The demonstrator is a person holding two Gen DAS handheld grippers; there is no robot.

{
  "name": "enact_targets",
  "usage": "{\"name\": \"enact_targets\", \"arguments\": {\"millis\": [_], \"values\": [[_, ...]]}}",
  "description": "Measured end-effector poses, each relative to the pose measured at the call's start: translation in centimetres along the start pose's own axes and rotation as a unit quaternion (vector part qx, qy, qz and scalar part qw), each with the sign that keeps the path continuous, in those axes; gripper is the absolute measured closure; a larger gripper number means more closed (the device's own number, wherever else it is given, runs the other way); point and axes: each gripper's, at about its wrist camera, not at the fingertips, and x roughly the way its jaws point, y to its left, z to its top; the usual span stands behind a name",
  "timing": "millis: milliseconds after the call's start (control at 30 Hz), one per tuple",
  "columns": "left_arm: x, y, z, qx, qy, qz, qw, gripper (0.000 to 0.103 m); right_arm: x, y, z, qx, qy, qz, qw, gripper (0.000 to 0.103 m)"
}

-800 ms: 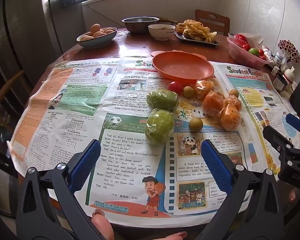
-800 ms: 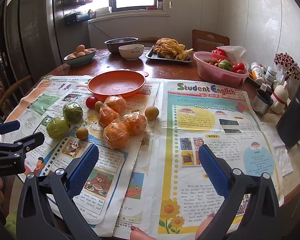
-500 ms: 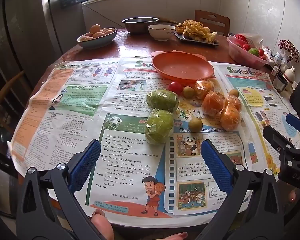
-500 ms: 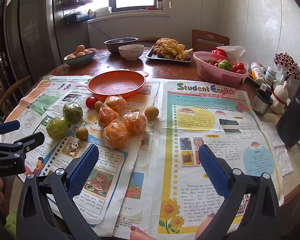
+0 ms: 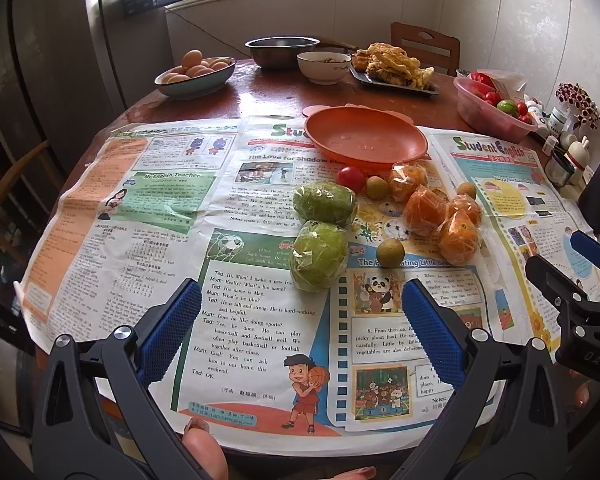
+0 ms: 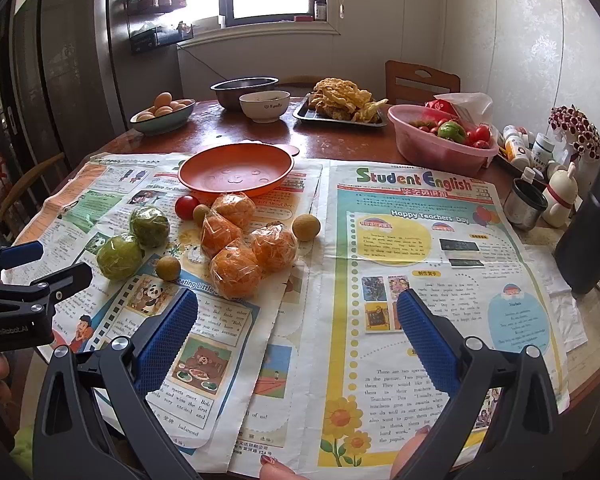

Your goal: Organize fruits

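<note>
At the bottom of each wrist view your fingers stand spread wide with nothing between them: the left gripper over the newspaper's dialogue column, the right gripper over the seam between two sheets. Nothing differs from the frames a moment ago; both grippers sit where they were and no fruit has shifted.

Just above the left fingers, in the middle of the left view, lies the nearer wrapped green fruit, touching the second wrapped green fruit behind it. To their right a small brown fruit sits alone, near the cluster of four wrapped oranges at centre right. Two more small brown fruits and a red tomato lie just below the orange plate, which is bare, in the upper middle of the frame.

Further up, on the uncovered tabletop, stand an egg bowl, a steel bowl, a white bowl, a tray of fried food and, at the upper right, a pink basin of vegetables.
</note>
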Motion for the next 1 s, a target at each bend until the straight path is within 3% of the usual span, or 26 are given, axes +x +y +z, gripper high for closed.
{"name": "enact_targets", "arguments": {"millis": [1000], "values": [[-0.18,-0.42,-0.10,0.004,-0.004,0.001,1.0000,0.008,0.04,0.07,-0.15,0.001,0.000,-0.001,1.000,0.004]]}}
